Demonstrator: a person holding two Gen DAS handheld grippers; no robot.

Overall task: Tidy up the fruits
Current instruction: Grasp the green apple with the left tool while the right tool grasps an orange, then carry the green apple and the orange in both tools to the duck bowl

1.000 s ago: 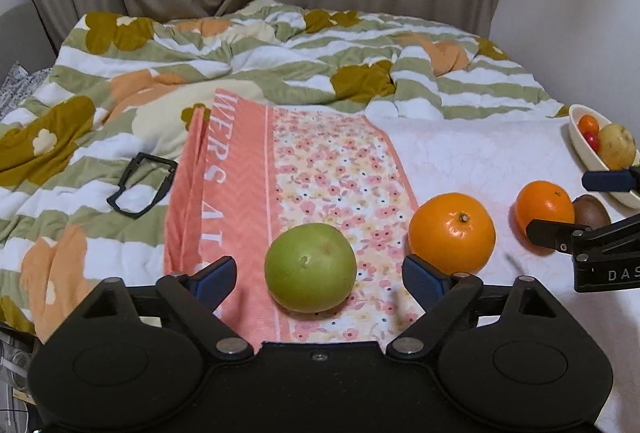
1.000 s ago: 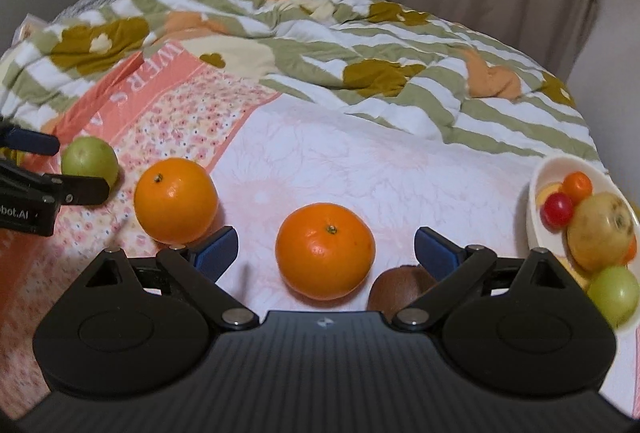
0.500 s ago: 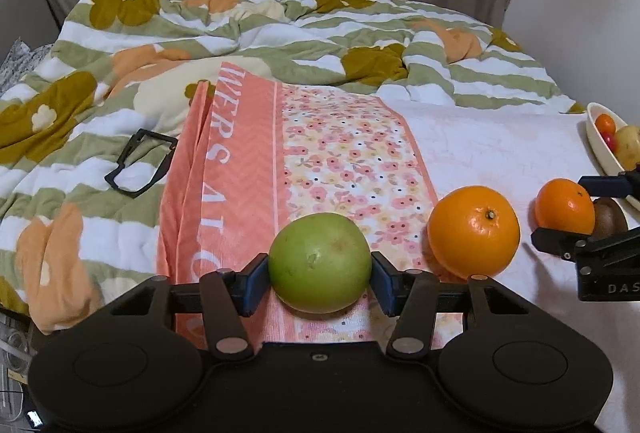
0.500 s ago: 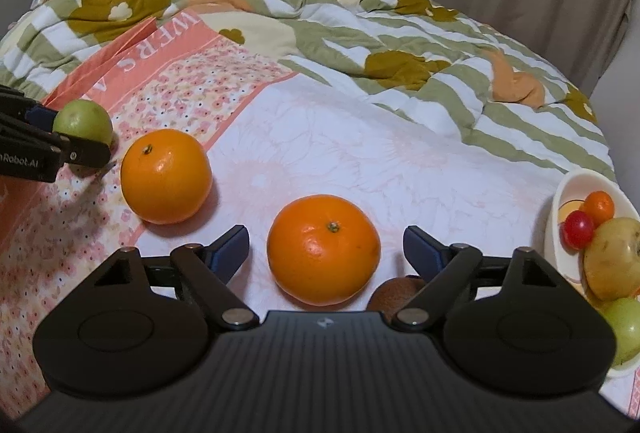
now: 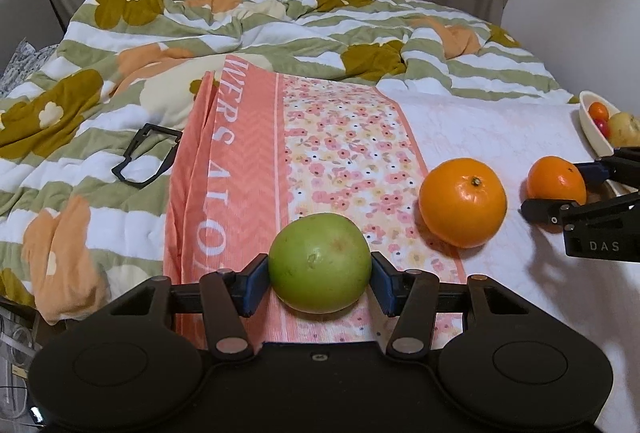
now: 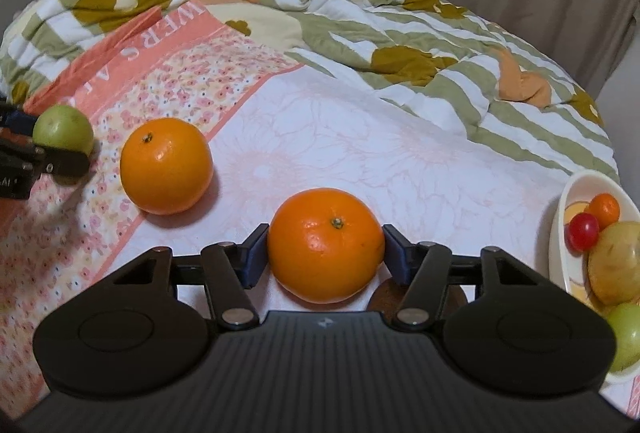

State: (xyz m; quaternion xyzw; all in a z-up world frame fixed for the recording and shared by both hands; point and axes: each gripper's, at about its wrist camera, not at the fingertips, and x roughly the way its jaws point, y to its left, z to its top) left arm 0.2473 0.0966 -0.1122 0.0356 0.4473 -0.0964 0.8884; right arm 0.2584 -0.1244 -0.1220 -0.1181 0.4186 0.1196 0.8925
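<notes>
Clamping green fruit (image 5: 319, 262) in left hand-held gripper (image 5: 319, 279), right hand-held gripper (image 6: 326, 253) just closed onto orange (image 6: 326, 245), stem up

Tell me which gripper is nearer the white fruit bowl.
Right. The right gripper, closed on an orange, sits just beside the white fruit bowl; the left gripper, clamping the green fruit, is two oranges farther away.

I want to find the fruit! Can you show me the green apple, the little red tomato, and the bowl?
green apple (image 5: 319, 262), left wrist view, middle of its front skin.
red tomato (image 6: 583, 231), right wrist view, middle of its shiny top.
bowl (image 6: 560, 211), right wrist view, its white left rim.
</notes>
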